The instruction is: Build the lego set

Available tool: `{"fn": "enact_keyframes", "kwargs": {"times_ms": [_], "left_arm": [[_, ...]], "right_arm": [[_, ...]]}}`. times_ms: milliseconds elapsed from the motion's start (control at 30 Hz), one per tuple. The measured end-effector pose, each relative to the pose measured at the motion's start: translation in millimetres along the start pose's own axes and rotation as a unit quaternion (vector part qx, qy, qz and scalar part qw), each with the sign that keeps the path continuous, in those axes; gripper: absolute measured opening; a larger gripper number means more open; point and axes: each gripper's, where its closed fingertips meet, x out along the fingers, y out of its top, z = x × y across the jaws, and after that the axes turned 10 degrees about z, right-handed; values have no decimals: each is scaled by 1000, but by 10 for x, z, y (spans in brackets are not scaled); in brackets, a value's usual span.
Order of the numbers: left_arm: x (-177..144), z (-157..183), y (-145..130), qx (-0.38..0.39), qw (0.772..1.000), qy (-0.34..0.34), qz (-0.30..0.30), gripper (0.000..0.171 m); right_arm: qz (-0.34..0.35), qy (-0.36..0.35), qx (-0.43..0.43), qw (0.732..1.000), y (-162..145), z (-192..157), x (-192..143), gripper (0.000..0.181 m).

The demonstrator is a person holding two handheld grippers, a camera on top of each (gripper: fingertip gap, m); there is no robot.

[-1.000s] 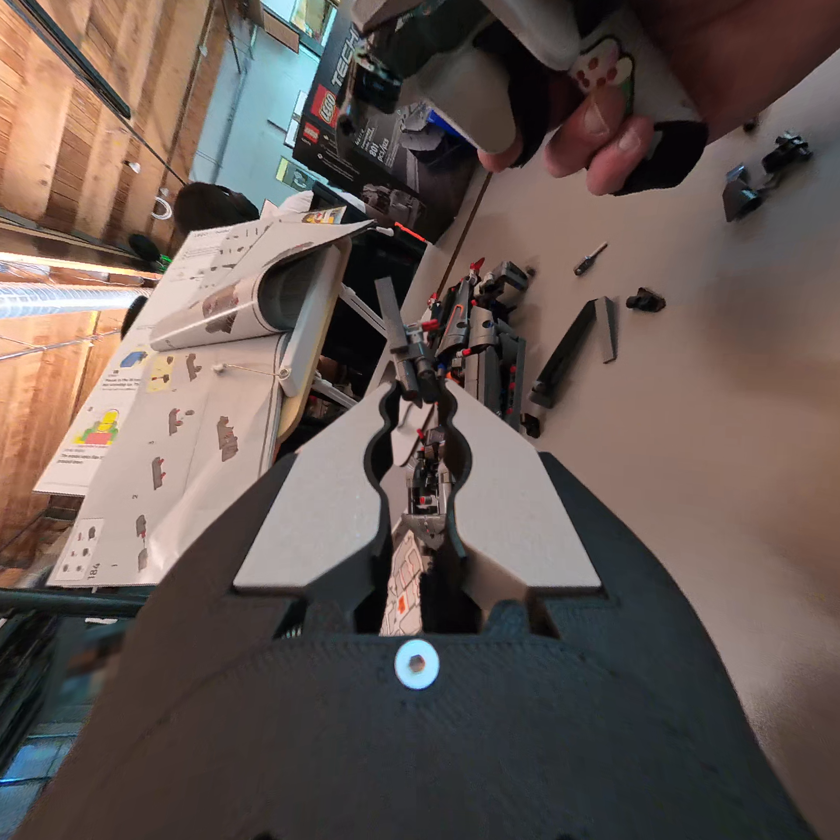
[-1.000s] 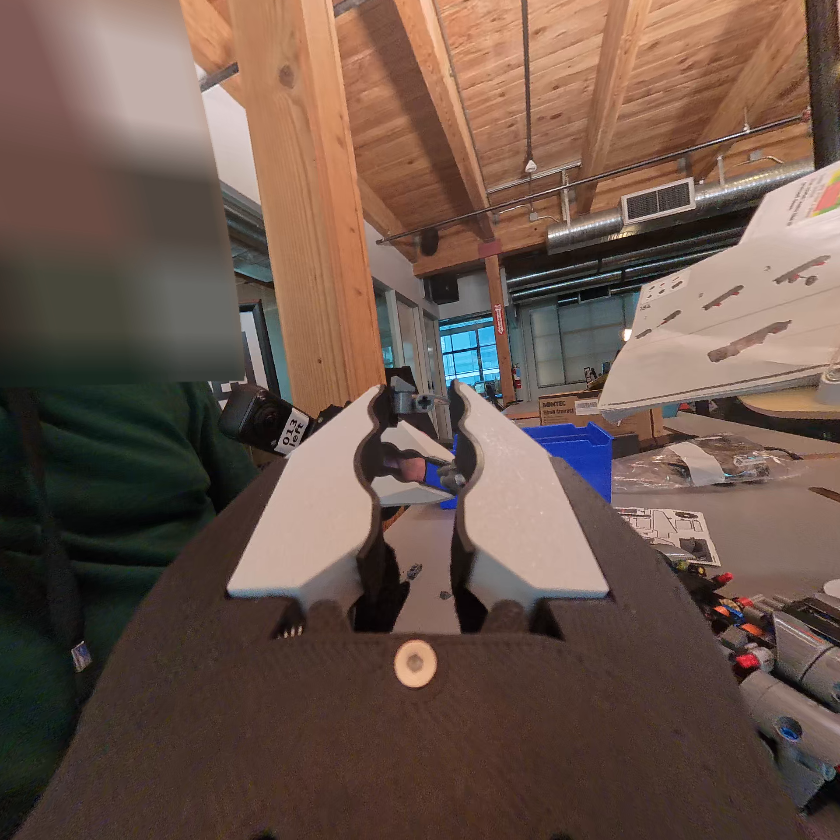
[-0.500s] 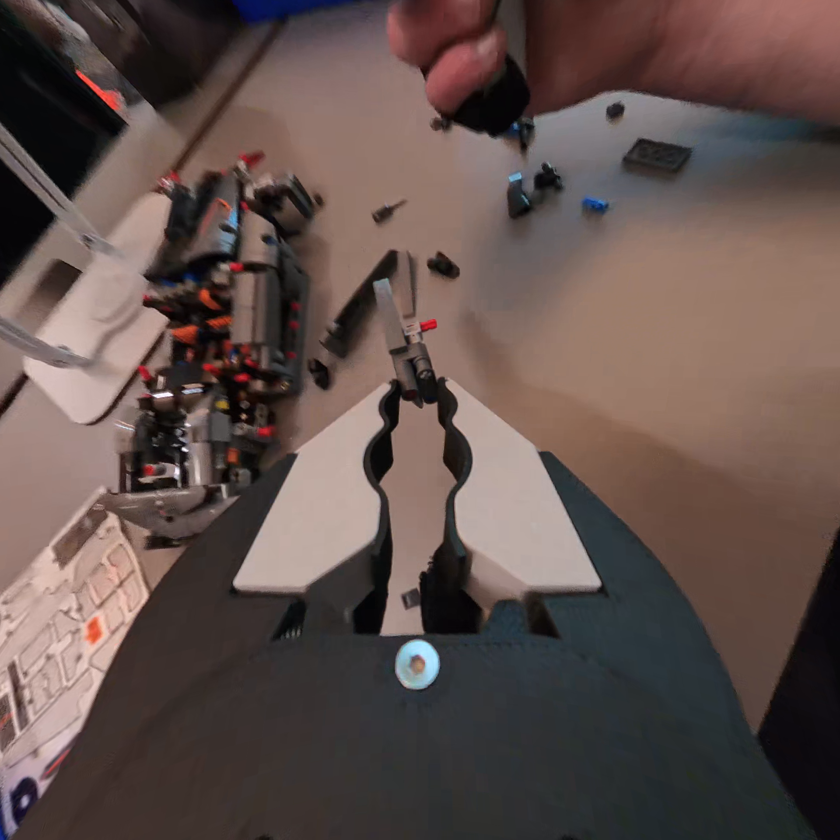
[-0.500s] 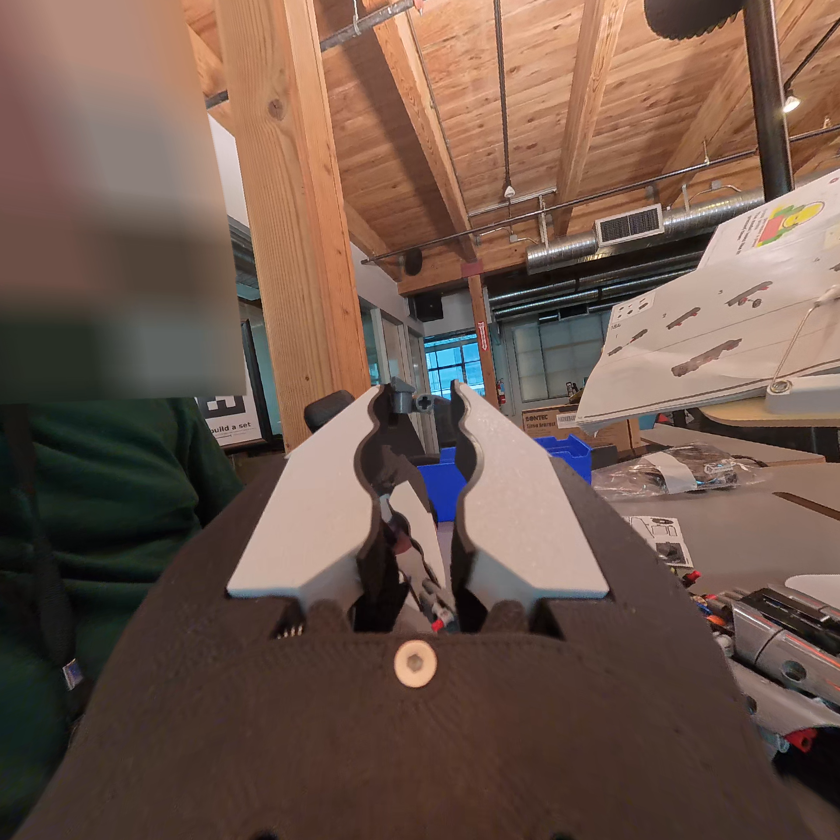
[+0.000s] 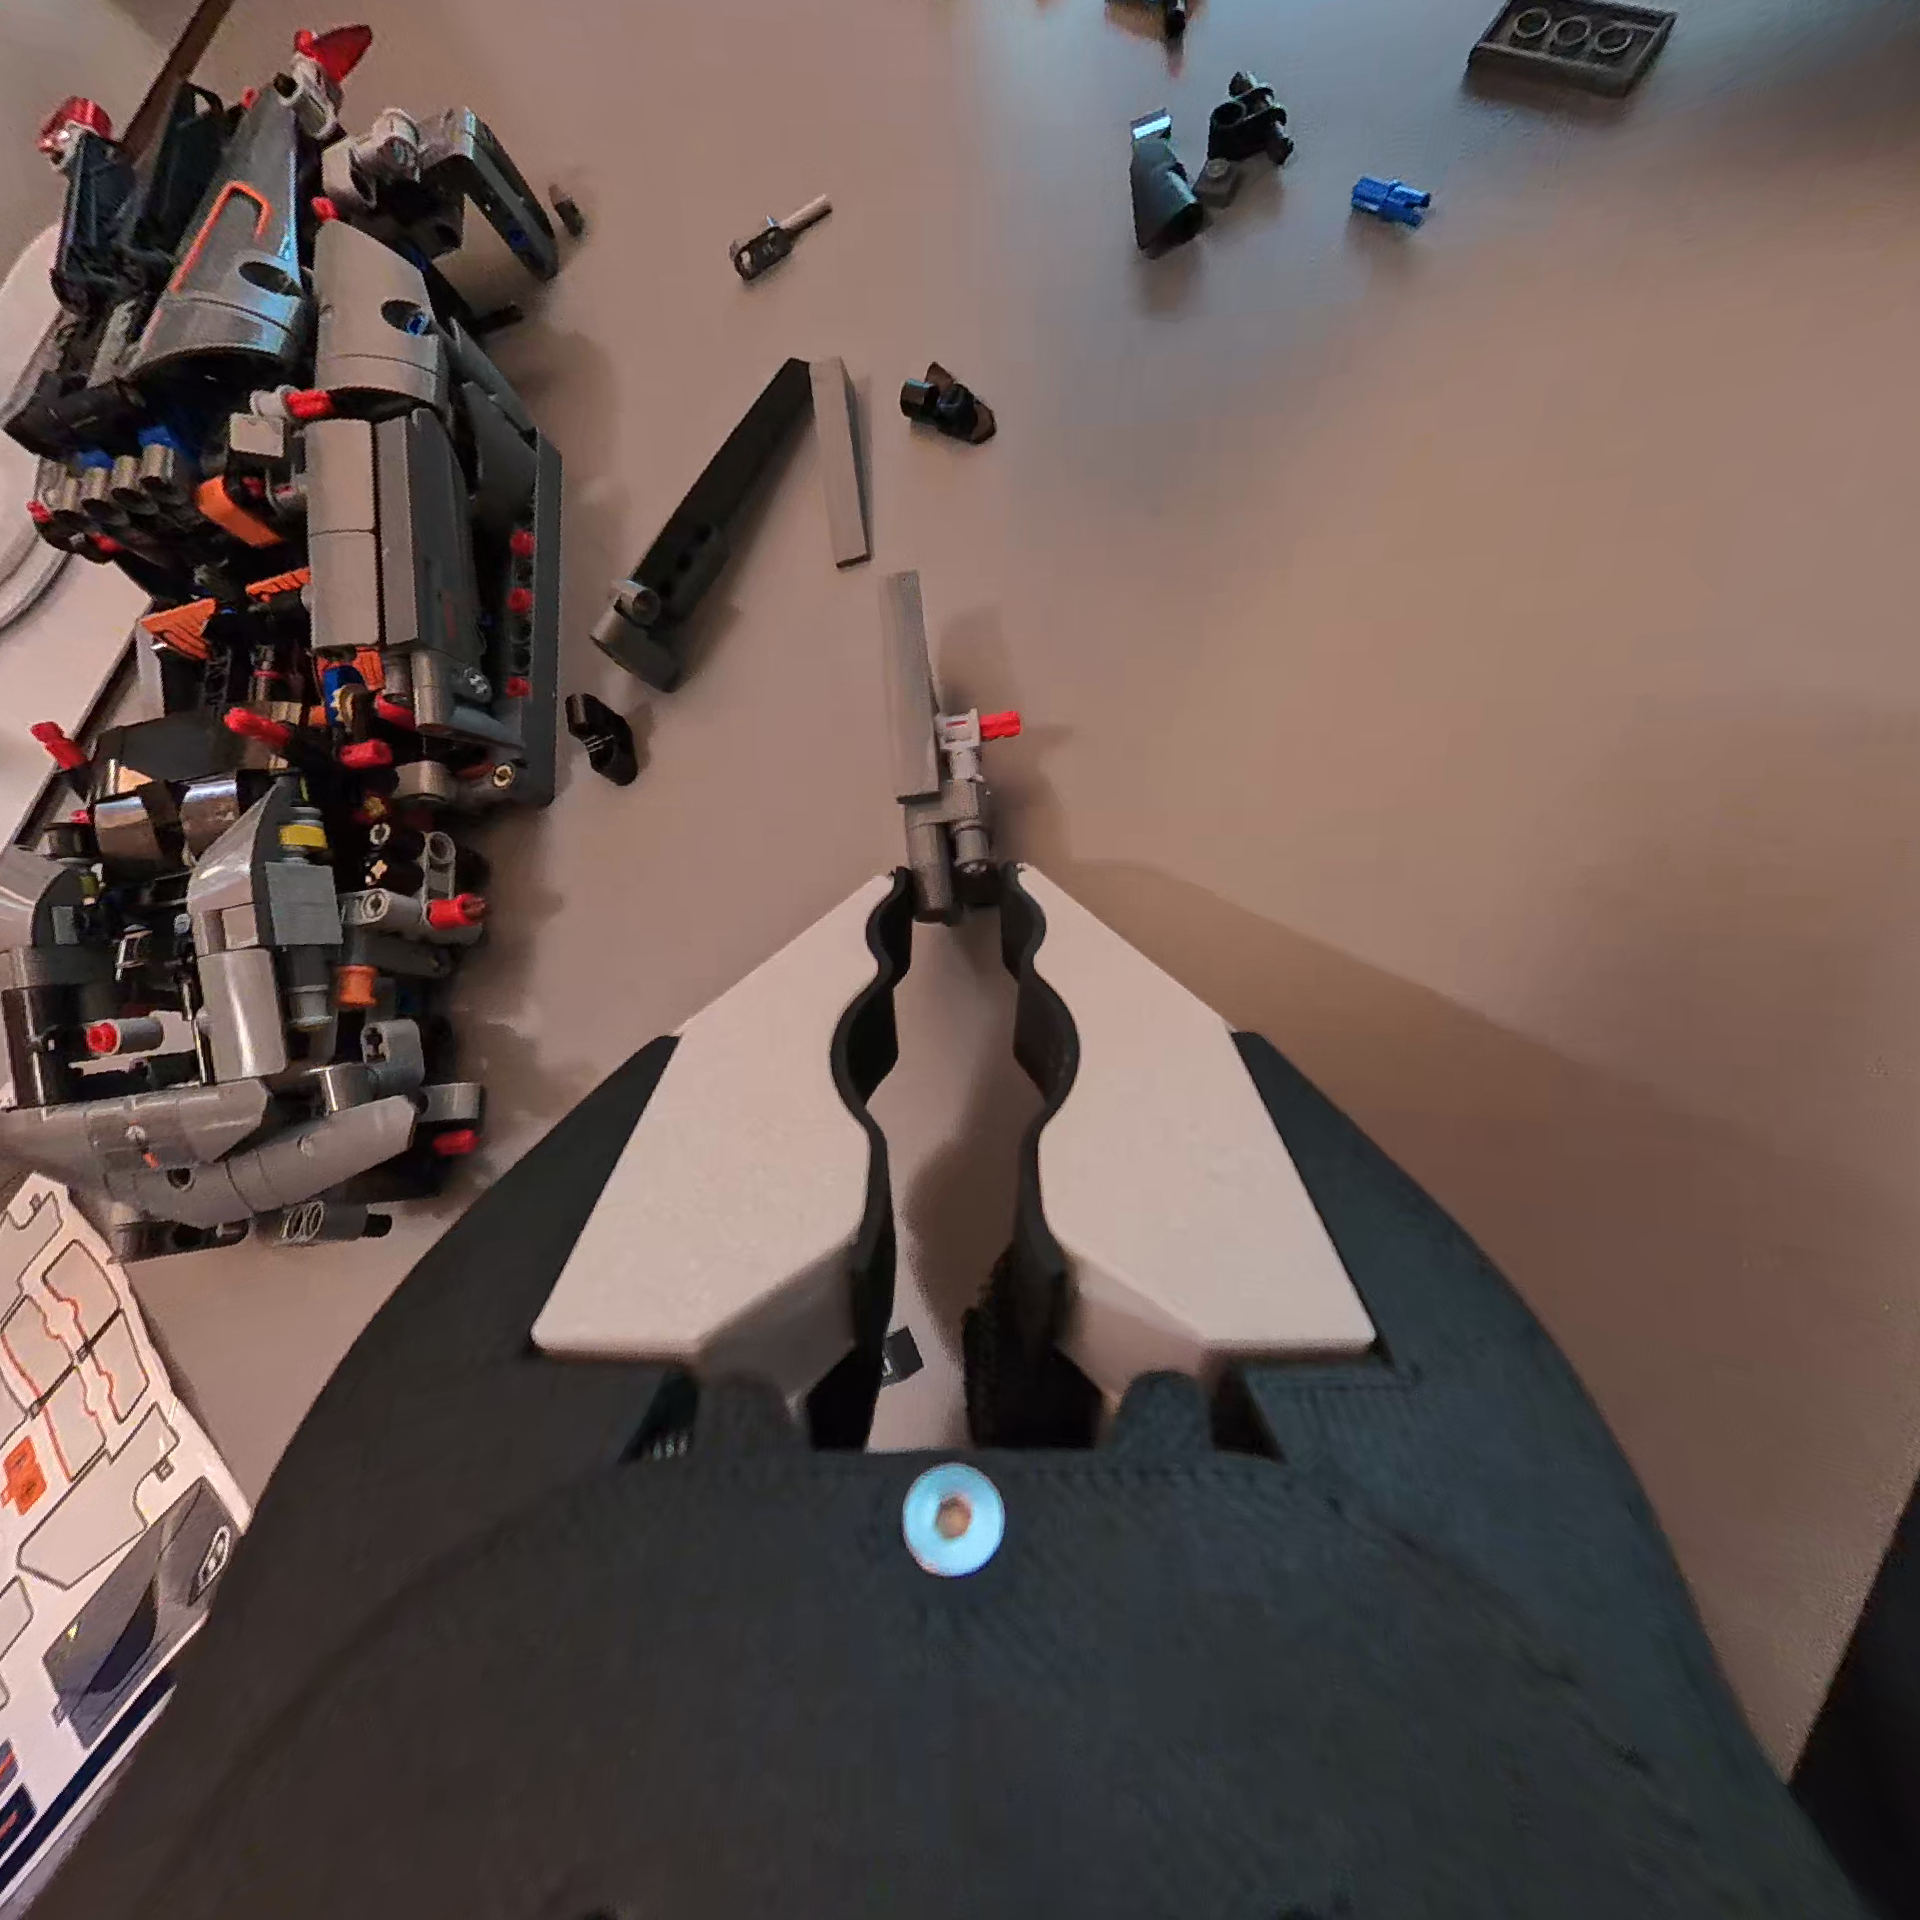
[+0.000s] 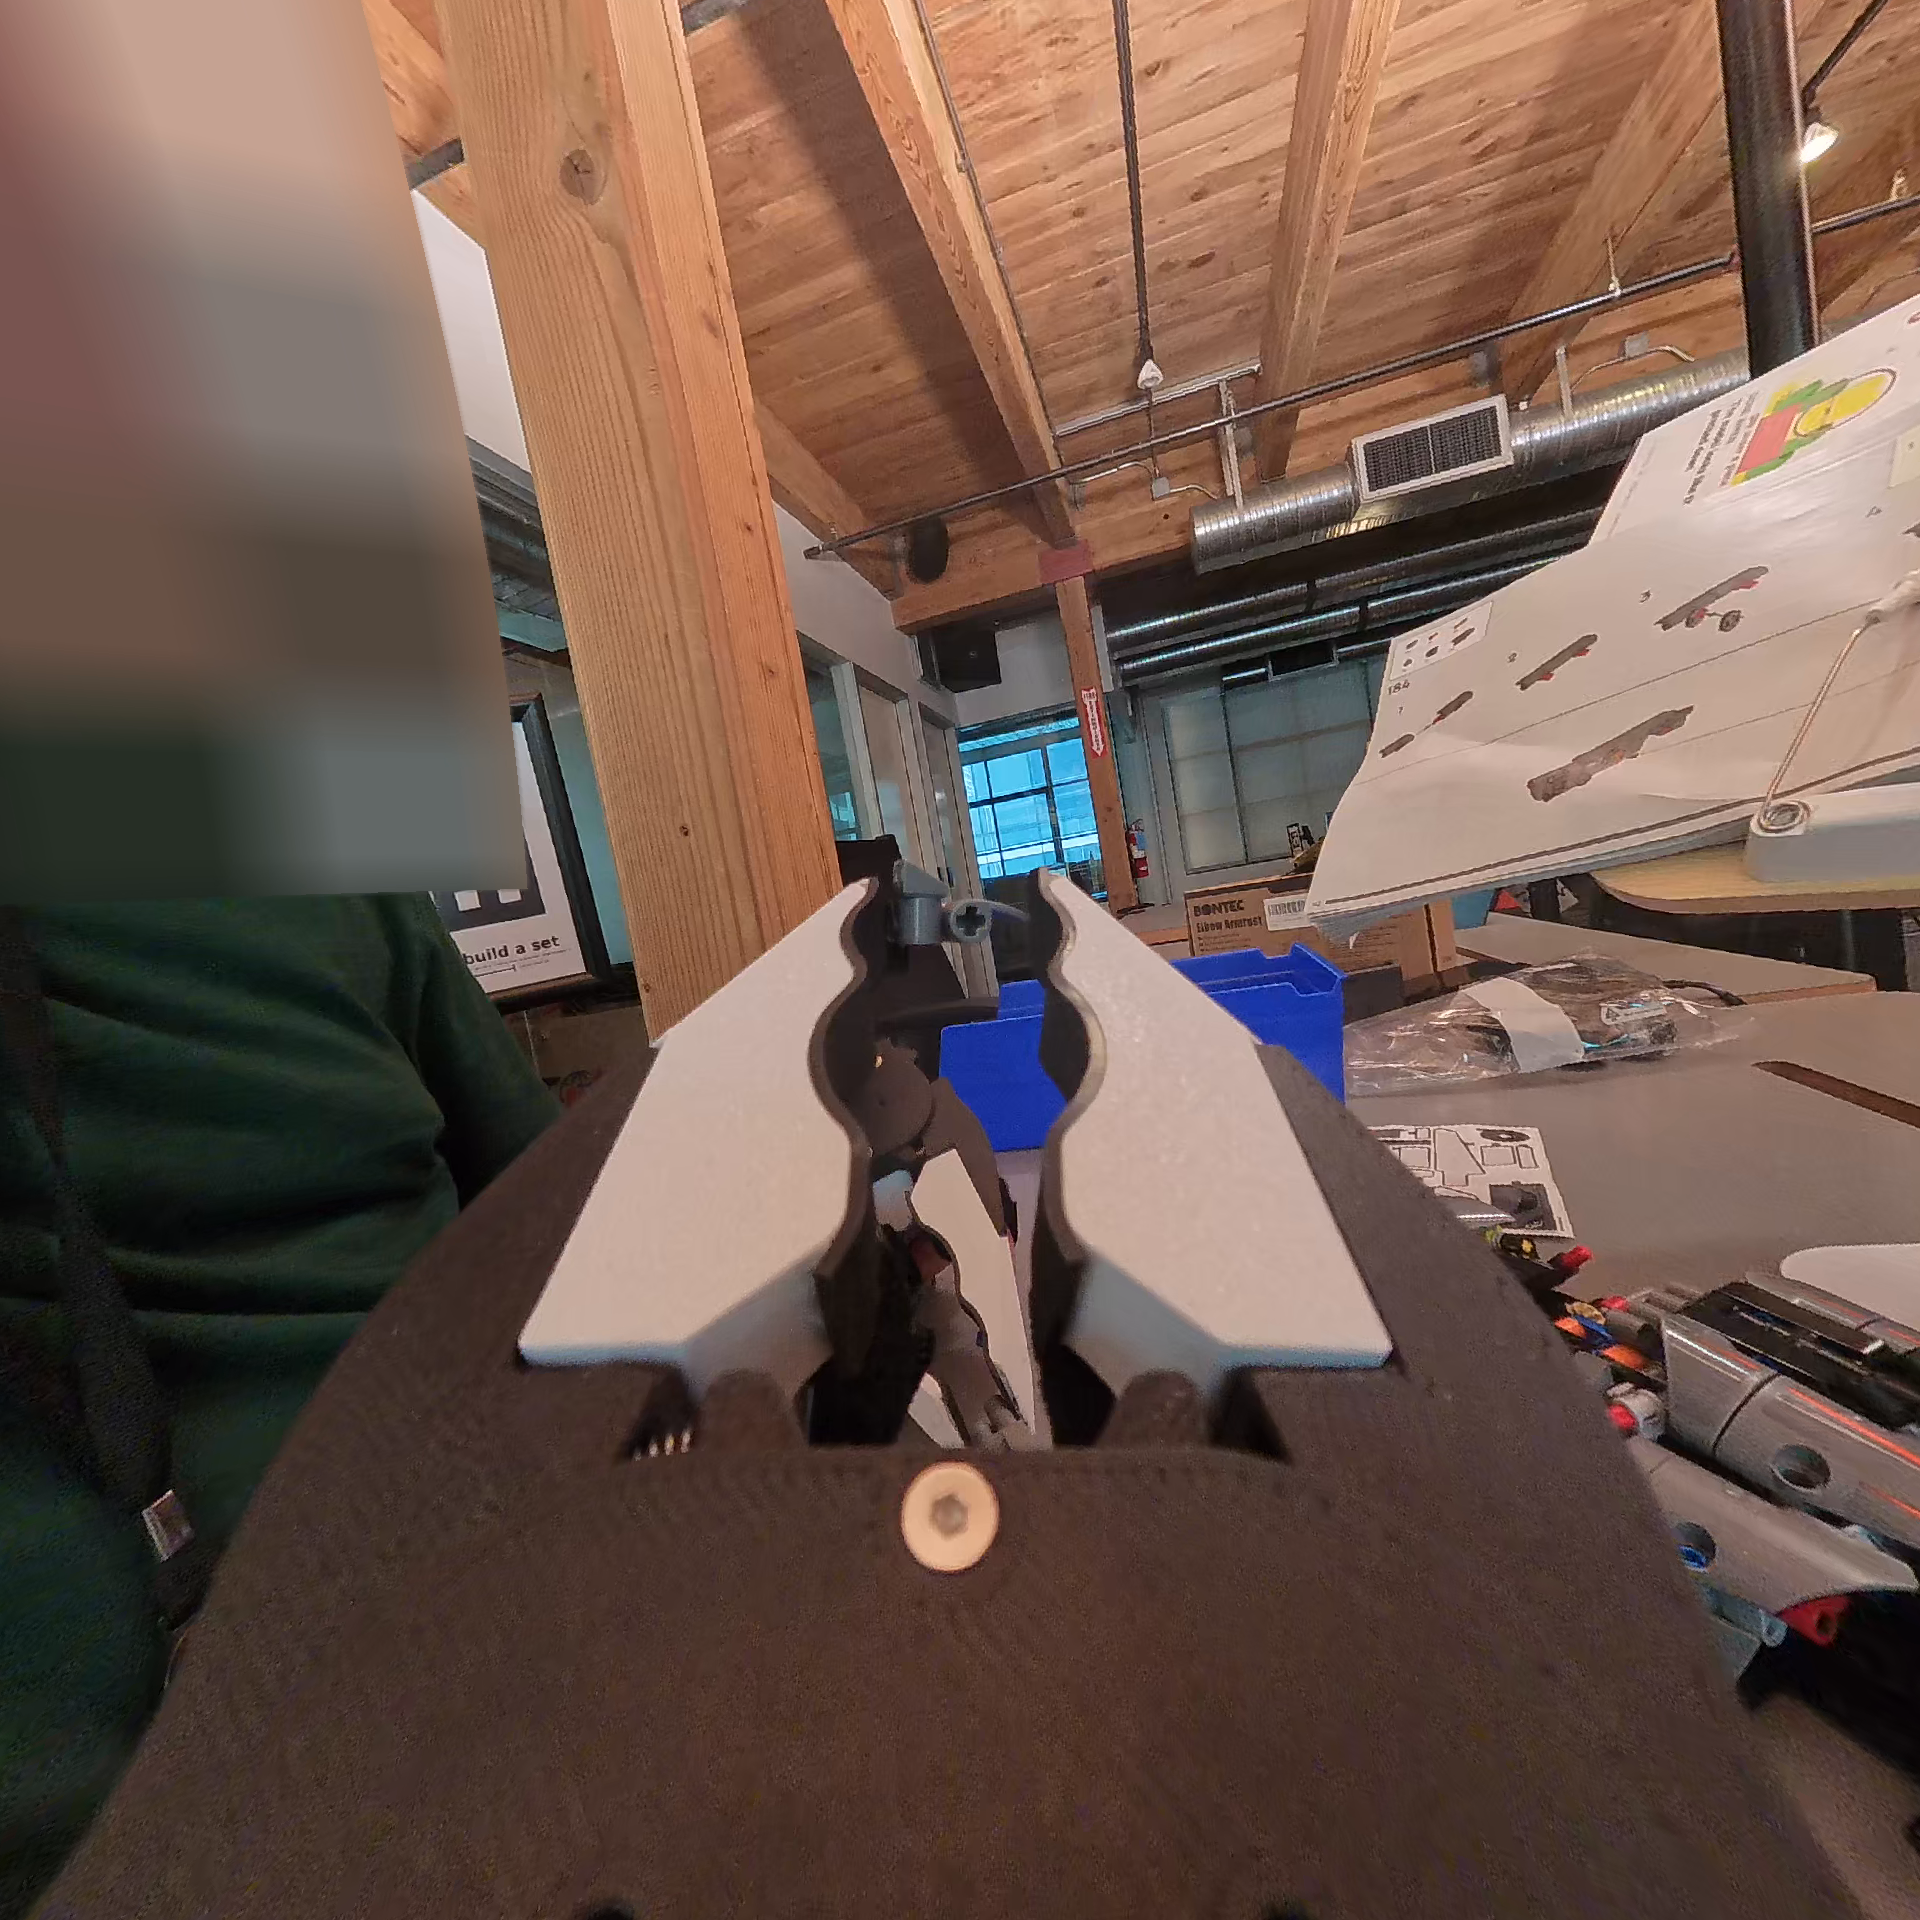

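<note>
My left gripper (image 5: 953, 896) is shut on a small grey lego sub-assembly (image 5: 930, 750) with a long grey bar and a red pin, held above the tan table (image 5: 1403, 727). The part-built grey, black and orange lego model (image 5: 301, 644) lies on the table to its left. My right gripper (image 6: 961, 916) is tilted up toward the ceiling and is shut on a small grey connector piece (image 6: 935, 914) at its fingertips. The other gripper shows through the gap below. The model's edge shows at the lower right of the right wrist view (image 6: 1766, 1392).
Loose parts lie ahead of the left gripper: a black beam (image 5: 707, 530), a grey tile (image 5: 847, 457), black connectors (image 5: 1205, 166), a blue pin (image 5: 1390, 200), a dark plate (image 5: 1569, 42). A sticker sheet (image 5: 73, 1455) lies lower left. An instruction booklet on a stand (image 6: 1662, 665), a blue bin (image 6: 1257, 1018) and a person in green (image 6: 208, 1195) are near. One gripper's finger ends stand about 20 centimetres off the other's. My left gripper is the nearer one to the grey tile (image 5: 847, 457): about 11 centimetres, against 20 centimetres.
My left gripper has swung down from level to look at the table, still gripping the sub-assembly. The hand and right gripper left its view. The right gripper tilted a little upward.
</note>
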Motion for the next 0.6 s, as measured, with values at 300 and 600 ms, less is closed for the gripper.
{"fn": "enact_keyframes", "kwargs": {"times_ms": [300,600], "left_arm": [[45,12,-26,-4,1000,-4,-3,24],[57,-44,3,-23,1000,5,-7,30]], "right_arm": [[-5,1,-1,1000,-17,-7,8,24],[-3,2,-4,1000,-1,-16,8,24]]}}
